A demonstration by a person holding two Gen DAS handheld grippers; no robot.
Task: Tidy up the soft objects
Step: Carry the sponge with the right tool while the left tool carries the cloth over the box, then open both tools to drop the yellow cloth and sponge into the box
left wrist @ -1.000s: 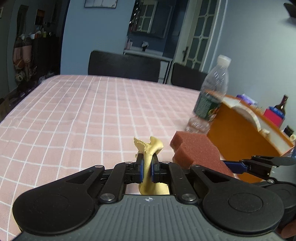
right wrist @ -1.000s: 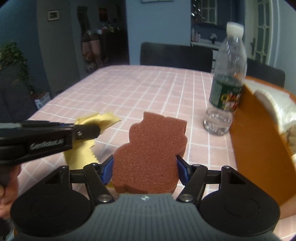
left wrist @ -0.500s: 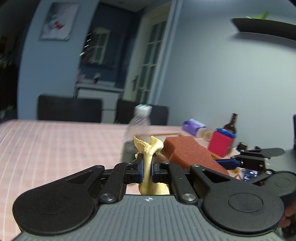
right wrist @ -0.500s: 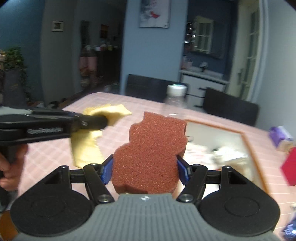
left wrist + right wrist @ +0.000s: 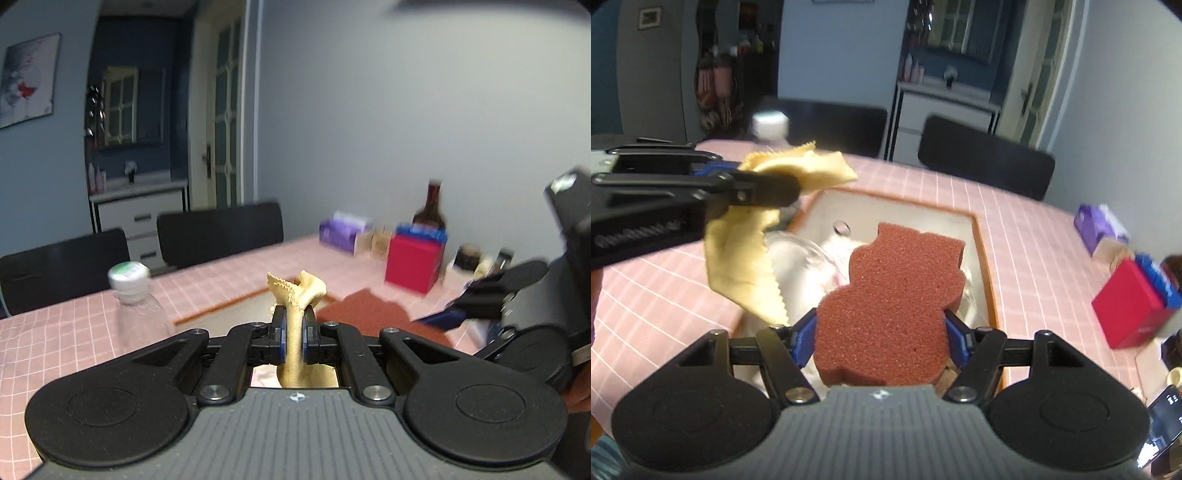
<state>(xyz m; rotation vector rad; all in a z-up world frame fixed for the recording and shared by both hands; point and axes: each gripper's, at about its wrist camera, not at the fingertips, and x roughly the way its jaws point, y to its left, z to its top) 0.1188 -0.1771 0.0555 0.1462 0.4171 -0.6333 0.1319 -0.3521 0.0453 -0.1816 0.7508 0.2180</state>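
— Brown sponge (image 5: 890,295), shaped like a bear or figure, clamped at its waist between the blue pads (image 5: 803,338) of the right gripper (image 5: 882,338); jaws set wide around it, pressing both sides. Held up in the air, over the open orange box (image 5: 984,254) on the pink checked tablecloth (image 5: 1027,236)

— And the yellow cloth (image 5: 293,325)?

— Pinched tight in the left gripper (image 5: 294,334), jaws drawn narrow with only the bunched fabric between them. Frilled, zigzag-cut edge poking out above the pads, rest hanging below. Seen from the right wrist: draped from the fingertips, hanging down over the left rim of the box, just beside the sponge

— Inside the box?

— Pale interior, white soft-looking things and something clear and glassy; blurred, hard to name further

— Around it?

— Clear plastic bottle (image 5: 133,295) with a white cap just to the left of the box. Red box (image 5: 1134,306) with a blue top near the table's right edge, purple tissue pack (image 5: 1099,225) farther back, dark glass bottle (image 5: 430,210) behind the red box against the grey wall. Two black chairs (image 5: 221,229) at the far side of the table. White cabinet (image 5: 144,214) and a glazed door beyond, all soft with motion blur
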